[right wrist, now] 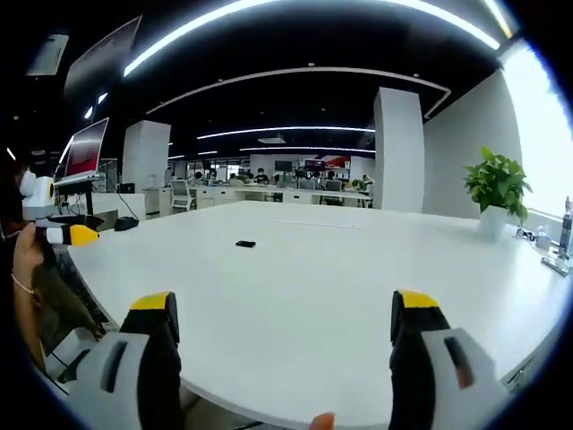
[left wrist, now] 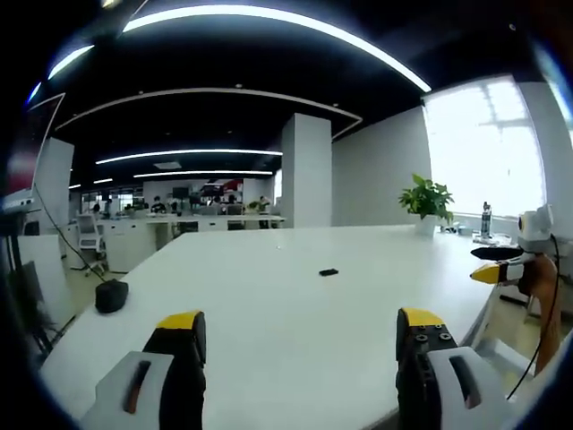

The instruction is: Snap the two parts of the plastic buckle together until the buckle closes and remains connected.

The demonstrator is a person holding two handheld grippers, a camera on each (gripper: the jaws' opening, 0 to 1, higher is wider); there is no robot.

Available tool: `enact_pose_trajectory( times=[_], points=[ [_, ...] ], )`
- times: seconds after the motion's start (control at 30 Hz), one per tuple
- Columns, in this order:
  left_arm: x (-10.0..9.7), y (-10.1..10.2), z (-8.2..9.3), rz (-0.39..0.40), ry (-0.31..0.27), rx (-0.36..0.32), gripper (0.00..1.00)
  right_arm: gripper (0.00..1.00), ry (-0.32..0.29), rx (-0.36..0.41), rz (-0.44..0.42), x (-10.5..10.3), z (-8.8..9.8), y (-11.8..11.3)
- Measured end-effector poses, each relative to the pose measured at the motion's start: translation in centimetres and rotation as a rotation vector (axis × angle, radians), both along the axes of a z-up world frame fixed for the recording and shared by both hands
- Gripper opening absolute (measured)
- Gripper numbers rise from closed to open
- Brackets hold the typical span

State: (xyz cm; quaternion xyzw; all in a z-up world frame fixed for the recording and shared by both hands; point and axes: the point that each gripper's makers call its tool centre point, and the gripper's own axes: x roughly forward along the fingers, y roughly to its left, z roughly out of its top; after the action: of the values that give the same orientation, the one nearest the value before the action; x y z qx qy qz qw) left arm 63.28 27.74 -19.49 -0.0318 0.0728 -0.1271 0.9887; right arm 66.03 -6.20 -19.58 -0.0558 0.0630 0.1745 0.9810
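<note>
White table (left wrist: pixel 295 296) stretches ahead; your left gripper (left wrist: pixel 300 336) and right gripper (right wrist: pixel 282 318) both gape wide, empty. Nothing's started: reach for the buckle (left wrist: pixel 329 271), lying mid-table, well apart from both.

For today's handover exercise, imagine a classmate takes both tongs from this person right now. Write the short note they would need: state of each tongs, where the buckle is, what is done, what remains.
Left tongs: open, holding nothing, above the near edge of the white table.
Right tongs: open, holding nothing, also at the table's near edge.
Buckle: a small dark object lying alone mid-table, ahead of both tongs; too small to tell whether its two parts are joined or separate.
Done: nothing visible; the buckle is untouched.
Left: reach forward to the buckle, grip a part with each tongs, press together until it snaps and holds.
</note>
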Motion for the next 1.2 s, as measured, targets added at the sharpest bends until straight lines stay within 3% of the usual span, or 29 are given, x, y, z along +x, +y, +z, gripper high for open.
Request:
enact_pose_trajectory(
  times=[0.5,1.2],
  points=[
    [0.0,0.3,-0.2,0.0,0.008,-0.01,0.89,0.99,0.014,0.002,0.039,0.1,-0.2,1.3],
    [0.3,-0.2,-0.2,-0.001,0.026,0.009,0.87,0.97,0.02,-0.024,0.038,0.0,-1.1,0.7]
  ],
)
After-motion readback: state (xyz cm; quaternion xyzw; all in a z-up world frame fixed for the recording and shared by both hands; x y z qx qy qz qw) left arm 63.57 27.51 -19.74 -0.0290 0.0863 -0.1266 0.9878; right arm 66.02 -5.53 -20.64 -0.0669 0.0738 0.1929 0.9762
